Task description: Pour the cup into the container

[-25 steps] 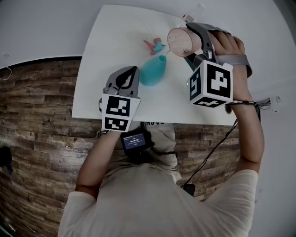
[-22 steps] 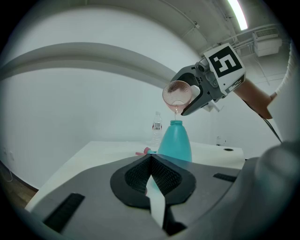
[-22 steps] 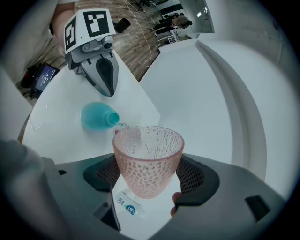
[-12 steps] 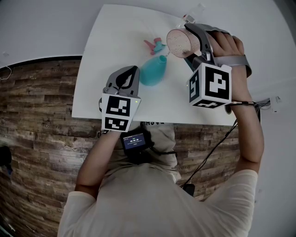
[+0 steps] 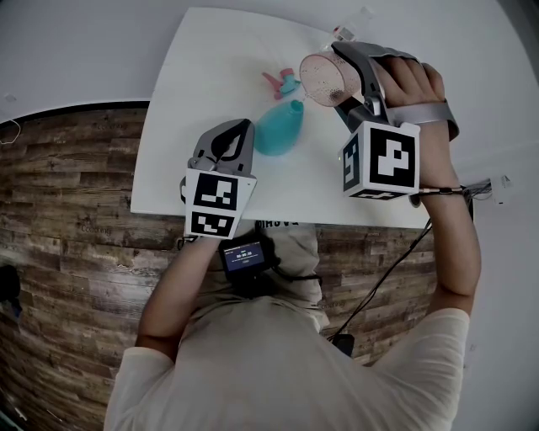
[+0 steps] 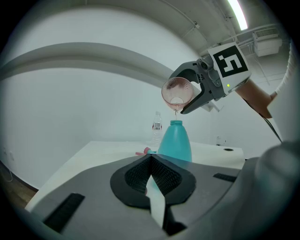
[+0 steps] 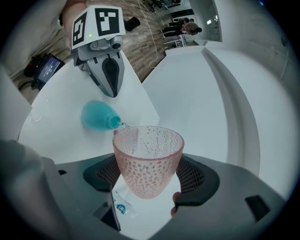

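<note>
A pink dimpled cup (image 5: pixel 322 77) hangs tipped over the mouth of a teal bottle (image 5: pixel 278 128) that stands on the white table (image 5: pixel 210 67). My right gripper (image 5: pixel 341 80) is shut on the cup, with a pad on each side (image 7: pixel 149 173). In the left gripper view a thin trickle runs from the cup (image 6: pixel 176 91) into the bottle (image 6: pixel 176 140). The cup's inside (image 7: pixel 147 140) is wet with droplets. My left gripper (image 5: pixel 240 126) is shut and holds nothing. It rests low just left of the bottle, its tips (image 6: pixel 150 159) short of it.
A pink and teal spray cap (image 5: pixel 280 82) lies on the table behind the bottle. A small clear water bottle (image 5: pixel 349 23) stands at the far edge. Wooden floor (image 5: pixel 76 210) lies left of the table. A cable (image 5: pixel 396 269) trails from my right wrist.
My right gripper has rolled a little, and the cup has tipped slightly further toward the bottle's mouth. The left gripper and the bottle have stayed put.
</note>
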Tool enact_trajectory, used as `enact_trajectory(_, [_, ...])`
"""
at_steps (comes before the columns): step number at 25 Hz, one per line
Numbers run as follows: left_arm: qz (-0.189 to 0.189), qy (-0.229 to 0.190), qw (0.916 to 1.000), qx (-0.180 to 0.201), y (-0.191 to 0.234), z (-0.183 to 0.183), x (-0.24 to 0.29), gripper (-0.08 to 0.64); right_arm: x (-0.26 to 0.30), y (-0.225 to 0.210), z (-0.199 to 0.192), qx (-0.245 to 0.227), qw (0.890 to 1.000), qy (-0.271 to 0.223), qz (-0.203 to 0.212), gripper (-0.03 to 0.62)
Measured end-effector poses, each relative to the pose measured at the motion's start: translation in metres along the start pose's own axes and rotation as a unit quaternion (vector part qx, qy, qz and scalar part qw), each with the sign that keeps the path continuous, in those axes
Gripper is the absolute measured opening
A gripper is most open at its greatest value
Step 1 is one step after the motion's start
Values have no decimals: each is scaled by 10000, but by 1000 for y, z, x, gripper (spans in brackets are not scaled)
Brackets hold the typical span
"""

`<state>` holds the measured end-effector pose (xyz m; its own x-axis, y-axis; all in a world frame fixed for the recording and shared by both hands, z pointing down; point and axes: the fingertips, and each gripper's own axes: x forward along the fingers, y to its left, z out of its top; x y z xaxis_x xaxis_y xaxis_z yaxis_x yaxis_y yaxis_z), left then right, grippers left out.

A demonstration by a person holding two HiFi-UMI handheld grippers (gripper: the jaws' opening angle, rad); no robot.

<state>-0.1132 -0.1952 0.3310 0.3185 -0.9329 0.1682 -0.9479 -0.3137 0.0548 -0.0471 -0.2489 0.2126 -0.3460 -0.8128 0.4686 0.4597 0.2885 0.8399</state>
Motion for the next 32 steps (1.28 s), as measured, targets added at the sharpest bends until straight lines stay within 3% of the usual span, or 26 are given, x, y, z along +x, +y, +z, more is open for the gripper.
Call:
enact_trajectory(14, [-2,4,10000,-2,0,0,0,11,0,-2,1,-604,9975,100,-361,367])
enact_trajectory(28, [-2,5,10000,0,0,0,-1,9,-5,-6,18,-1282,9866,-133,-996,367])
enact_trajectory(32, [-2,8,10000,-4,1,0,-1,11,-4,-1,19,-1029,9896,-250,-974,367])
